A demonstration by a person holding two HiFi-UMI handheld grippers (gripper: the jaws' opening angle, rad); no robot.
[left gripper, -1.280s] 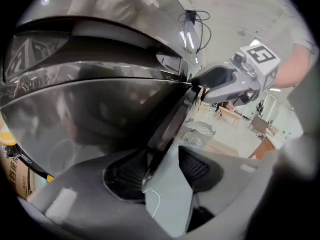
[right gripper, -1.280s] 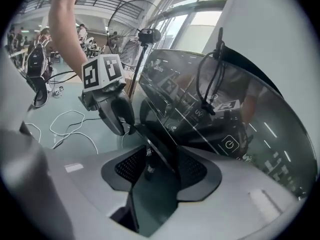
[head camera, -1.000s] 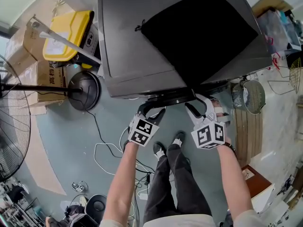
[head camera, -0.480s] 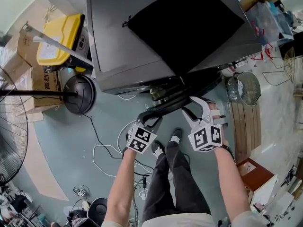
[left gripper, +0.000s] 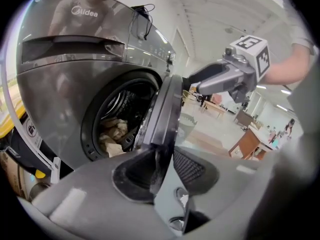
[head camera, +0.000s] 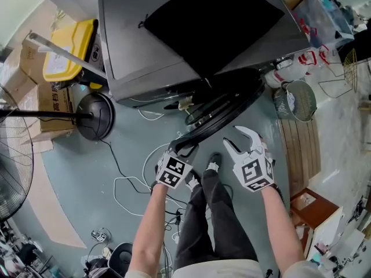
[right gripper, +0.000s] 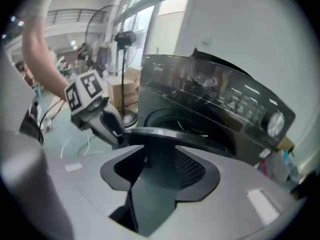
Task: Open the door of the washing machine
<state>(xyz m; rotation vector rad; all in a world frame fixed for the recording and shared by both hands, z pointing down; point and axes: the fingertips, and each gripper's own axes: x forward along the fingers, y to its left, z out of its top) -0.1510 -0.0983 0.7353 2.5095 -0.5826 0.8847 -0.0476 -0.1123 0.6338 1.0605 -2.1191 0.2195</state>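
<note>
L gripper (head camera: 186, 147) clamps washer door (head camera: 229, 103) edge; R gripper (head camera: 235, 138) jaws apart

The grey-blue painted floor (head camera: 75, 178) bears loose white cables (head camera: 128, 179) beside the left gripper (head camera: 185, 148), and a round black fan base (head camera: 95, 116) farther off.

Bright, even daylight fills the head view, and the washing machine (head camera: 133, 45) casts only a soft shadow on the floor (head camera: 87, 172). Both gripper views bulge like a fisheye and go black at the corners. In the left gripper view the door (left gripper: 167, 109) edge nearest the lens is blurred. In the right gripper view the windows (right gripper: 150, 14) flare white.
</note>
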